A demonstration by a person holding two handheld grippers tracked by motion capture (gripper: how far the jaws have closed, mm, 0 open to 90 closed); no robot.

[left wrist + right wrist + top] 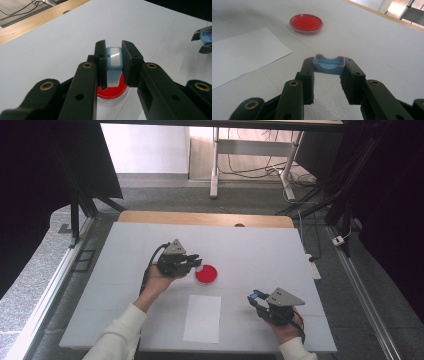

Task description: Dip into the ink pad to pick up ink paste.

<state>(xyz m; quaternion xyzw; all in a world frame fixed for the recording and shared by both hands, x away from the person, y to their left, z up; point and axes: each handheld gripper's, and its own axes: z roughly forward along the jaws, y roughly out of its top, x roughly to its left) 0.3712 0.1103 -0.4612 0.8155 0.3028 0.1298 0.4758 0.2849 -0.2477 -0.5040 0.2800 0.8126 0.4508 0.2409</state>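
My left gripper (112, 65) is clamped on a small blue-and-white piece (114, 58), hovering right over the red dish (110, 93) on the white table (260, 245). My right gripper (329, 75) pinches a blue cap (328, 65) near the paper sheet (242, 53), well apart from the dish.

Red dish (206, 274), white paper sheet (202, 318), light-blue cap (329, 64), blue-and-white piece (114, 58), black fingers (100, 62)

A lab-style recording bench: a white board (260, 245) covers a wooden table (200, 217) standing on grey carpet; black frame struts (80, 205) rise at 10 and 2 o'clock, loose cables (260, 170) trail at 12, a red petri dish (206, 274) sits mid-board.
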